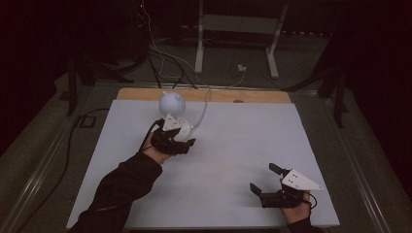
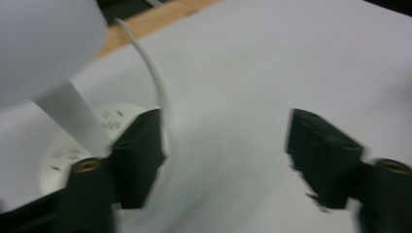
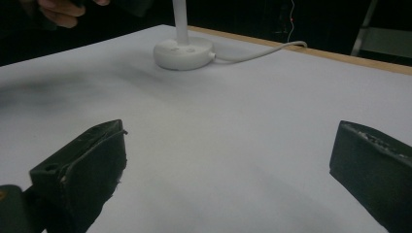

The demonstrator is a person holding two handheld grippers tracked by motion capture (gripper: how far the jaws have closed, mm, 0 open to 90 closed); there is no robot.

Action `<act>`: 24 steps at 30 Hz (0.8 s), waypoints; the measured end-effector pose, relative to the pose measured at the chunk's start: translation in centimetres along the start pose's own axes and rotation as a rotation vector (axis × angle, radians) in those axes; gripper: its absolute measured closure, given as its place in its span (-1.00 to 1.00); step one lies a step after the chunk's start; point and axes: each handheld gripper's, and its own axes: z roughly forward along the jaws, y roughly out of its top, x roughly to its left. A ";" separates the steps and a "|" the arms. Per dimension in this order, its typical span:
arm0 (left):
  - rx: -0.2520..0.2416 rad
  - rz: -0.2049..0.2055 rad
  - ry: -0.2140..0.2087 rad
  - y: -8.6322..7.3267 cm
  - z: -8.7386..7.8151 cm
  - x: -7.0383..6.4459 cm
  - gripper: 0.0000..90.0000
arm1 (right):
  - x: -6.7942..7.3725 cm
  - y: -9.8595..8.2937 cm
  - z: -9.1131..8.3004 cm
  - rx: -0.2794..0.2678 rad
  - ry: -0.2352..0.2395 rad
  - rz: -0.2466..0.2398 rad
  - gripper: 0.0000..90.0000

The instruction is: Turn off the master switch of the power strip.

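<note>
Near the table's (image 1: 291, 126) far edge, left gripper (image 1: 187, 142) hangs released beside the white desk lamp (image 1: 172, 103); right gripper (image 1: 265, 180) released too.

1. You work on a matt white sheet (image 1: 233, 160), smooth and paper-like, laid over a table whose bare far edge (image 1: 252, 95) looks like light wood.
2. The lamp (image 3: 183, 51) before you has a smooth white plastic-looking base with a soft sheen, and its cord (image 3: 262, 49) looks like white plastic.
3. Your right gripper (image 3: 228, 170) carries matt black jaws with slightly rough edges.
4. Your left gripper (image 2: 226, 160) has matt black jaws with brass-coloured metal inserts.
5. Your sleeve (image 1: 121, 189) is dark cloth.
</note>
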 end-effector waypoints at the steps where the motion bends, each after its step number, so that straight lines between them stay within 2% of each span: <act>1: 0.001 -0.009 -0.010 -0.2 -0.3 0.0 -0.58 | 0.0 0.0 0.0 0.000 -0.001 0.000 -1.00; 4: 0.008 -0.026 -0.062 -0.6 -1.2 0.3 -0.67 | 0.0 0.0 0.0 -0.001 -0.002 0.000 -1.00; 6: 0.022 -0.023 -0.064 -0.9 -1.7 0.4 -0.91 | 0.0 0.0 0.0 0.002 -0.001 0.001 -1.00; 7: 0.028 -0.016 -0.068 -1.1 -1.9 0.4 -0.97 | 0.1 0.0 0.1 0.003 -0.001 0.001 -1.00; 9: 0.026 -0.006 -0.067 -1.5 -2.4 0.5 -0.99 | 0.1 0.0 0.1 0.003 -0.001 0.000 -1.00; 16: 0.019 -0.017 -0.084 -3.1 -3.8 0.8 -0.99 | 0.1 0.0 0.1 0.005 0.000 0.002 -1.00; 20: 0.007 -0.009 -0.072 -4.0 -4.5 0.9 -0.99 | 0.1 0.0 0.1 0.006 0.000 0.001 -1.00; 24: -0.001 -0.004 -0.079 -5.0 -5.3 1.0 -0.99 | 0.1 0.0 0.1 0.006 0.001 0.001 -1.00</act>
